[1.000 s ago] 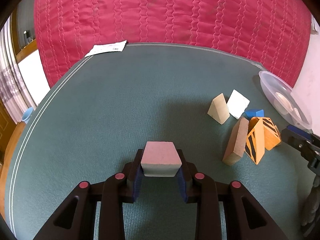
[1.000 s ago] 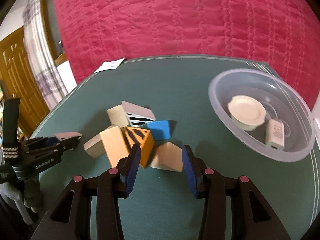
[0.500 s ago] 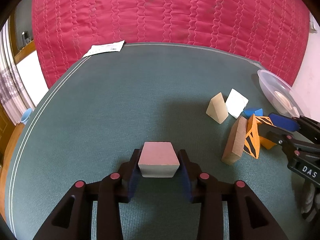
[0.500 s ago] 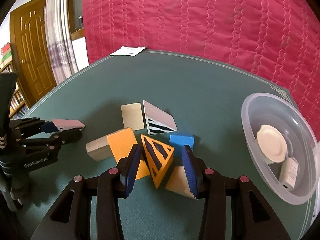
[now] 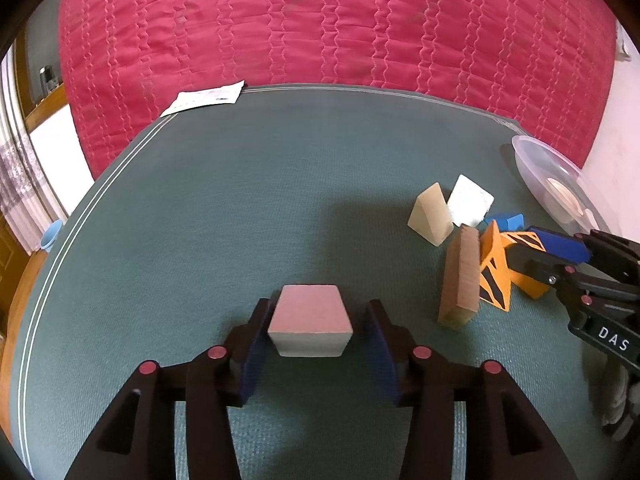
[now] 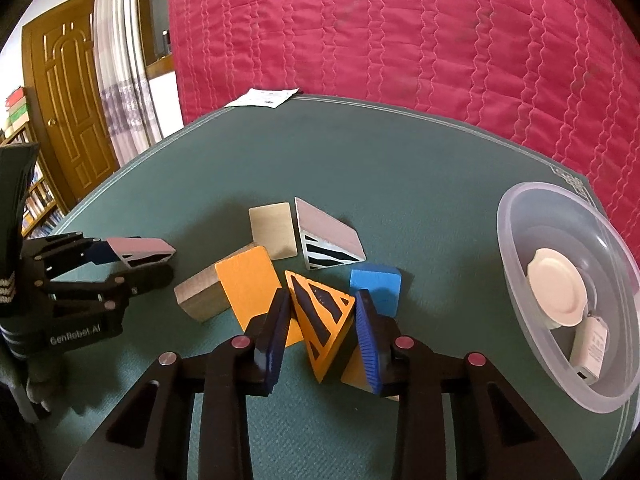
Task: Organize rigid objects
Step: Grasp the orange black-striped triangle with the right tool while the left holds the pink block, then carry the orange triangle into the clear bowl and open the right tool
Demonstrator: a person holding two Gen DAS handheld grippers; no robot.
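Note:
A pink-topped block (image 5: 310,326) stands on the green table (image 5: 240,220) between the fingers of my left gripper (image 5: 318,312). Its jaws are opening, and a gap shows on each side of the block. My right gripper (image 6: 323,300) is shut on an orange wedge with black stripes (image 6: 320,320), its blue pads pressing both slanted faces. The wedge sits in a cluster of blocks. The left wrist view shows the same wedge (image 5: 494,272) and the right gripper (image 5: 560,252) at the right edge. The right wrist view shows the left gripper (image 6: 132,256) at the far left.
Around the wedge lie an orange-faced wooden slab (image 6: 248,284), a beige block (image 6: 274,230), a pink striped wedge (image 6: 328,240) and a blue block (image 6: 374,280). A clear bowl (image 6: 505,240) at the right holds a white lid and a charger. A paper slip (image 6: 264,98) lies at the far edge.
The left jaws have spread away from the pink block, which stays in place. The right gripper shifted from the tan wedge to the orange striped wedge and closed on it.

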